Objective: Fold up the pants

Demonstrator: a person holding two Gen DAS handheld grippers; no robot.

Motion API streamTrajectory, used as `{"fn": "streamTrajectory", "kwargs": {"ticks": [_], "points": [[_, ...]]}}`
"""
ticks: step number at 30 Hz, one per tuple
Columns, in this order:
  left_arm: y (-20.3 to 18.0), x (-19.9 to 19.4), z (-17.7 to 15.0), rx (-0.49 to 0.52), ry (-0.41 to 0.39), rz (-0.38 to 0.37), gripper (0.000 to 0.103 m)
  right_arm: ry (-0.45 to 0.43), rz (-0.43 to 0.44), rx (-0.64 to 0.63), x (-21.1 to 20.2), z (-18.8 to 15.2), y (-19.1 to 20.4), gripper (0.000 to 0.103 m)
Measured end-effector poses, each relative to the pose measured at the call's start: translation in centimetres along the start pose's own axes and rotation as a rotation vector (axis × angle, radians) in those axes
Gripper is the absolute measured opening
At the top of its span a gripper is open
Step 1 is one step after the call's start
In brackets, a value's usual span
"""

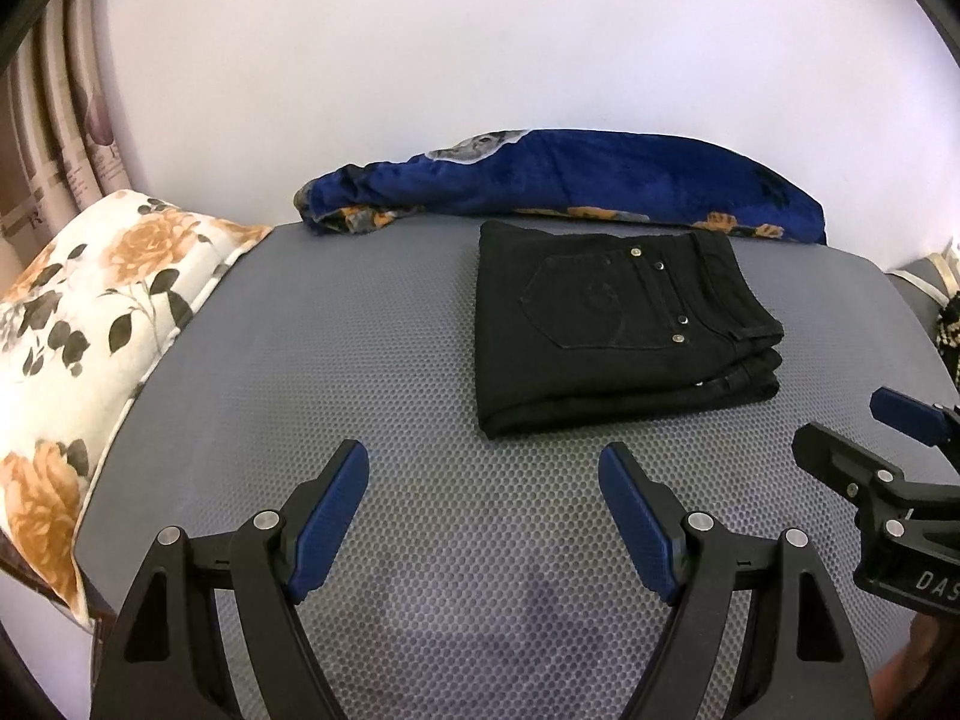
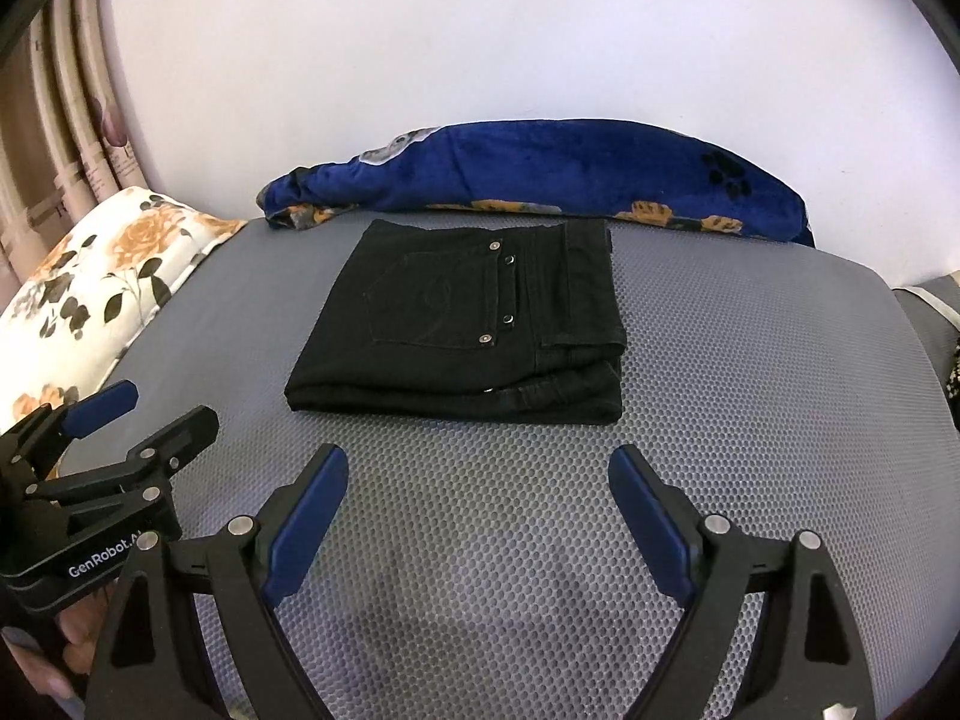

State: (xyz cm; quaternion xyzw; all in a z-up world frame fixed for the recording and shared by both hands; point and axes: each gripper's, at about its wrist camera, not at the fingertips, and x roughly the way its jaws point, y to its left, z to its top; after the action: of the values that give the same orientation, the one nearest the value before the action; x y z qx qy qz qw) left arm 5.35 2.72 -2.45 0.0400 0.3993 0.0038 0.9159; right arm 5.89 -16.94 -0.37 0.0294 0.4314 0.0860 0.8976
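Black pants [image 1: 618, 324] lie folded into a compact rectangle on the grey honeycomb mat [image 1: 360, 360], back pocket and rivets facing up. They also show in the right wrist view [image 2: 468, 324]. My left gripper [image 1: 483, 456] is open and empty, hovering above the mat short of the pants' near edge. My right gripper [image 2: 479, 459] is open and empty, also short of the pants. The right gripper shows at the right edge of the left wrist view [image 1: 852, 420]; the left gripper shows at the left of the right wrist view [image 2: 162, 408].
A blue patterned blanket [image 1: 570, 186] lies rolled along the mat's far edge against the white wall. A floral pillow [image 1: 90, 312] sits at the left with curtains [image 1: 54, 138] behind it. The mat [image 2: 750, 360] ends at the right near grey bedding [image 2: 936, 312].
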Motion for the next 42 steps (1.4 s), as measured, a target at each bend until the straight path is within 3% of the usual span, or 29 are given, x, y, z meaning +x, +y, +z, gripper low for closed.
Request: {"fn": "streamTrajectory", "kwargs": {"ticks": [42], "points": [[-0.5, 0.7, -0.5, 0.029, 0.013, -0.016, 0.079, 0.041, 0.007, 0.008, 1.1, -0.3, -0.3, 0.087]]}}
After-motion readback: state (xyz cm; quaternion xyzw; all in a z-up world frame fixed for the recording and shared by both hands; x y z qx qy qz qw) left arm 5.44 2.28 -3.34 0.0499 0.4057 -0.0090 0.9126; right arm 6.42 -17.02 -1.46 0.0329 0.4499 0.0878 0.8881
